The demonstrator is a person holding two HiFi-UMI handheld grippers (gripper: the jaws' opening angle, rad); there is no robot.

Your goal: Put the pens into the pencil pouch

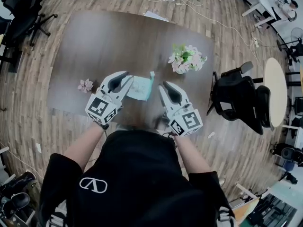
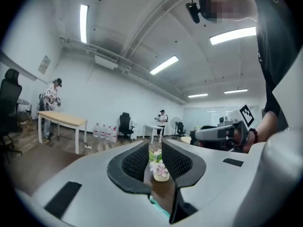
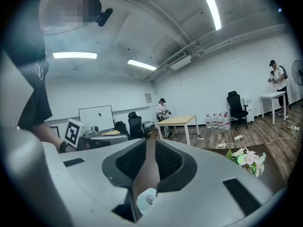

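Held level, left gripper [image 1: 128, 78] and right gripper [image 1: 163, 86] each stand a narrow slit apart with pads on nothing, flanking the pouch [image 1: 140, 89] between their tips on the table [image 1: 118, 37], probably to steady it; no pen visible; flowers [image 1: 187, 58] beyond.

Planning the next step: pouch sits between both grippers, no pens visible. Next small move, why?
Probably close the right gripper on the pouch edge: a pale tab lies low between its narrowly parted jaws, and the left gripper flanks the other side.
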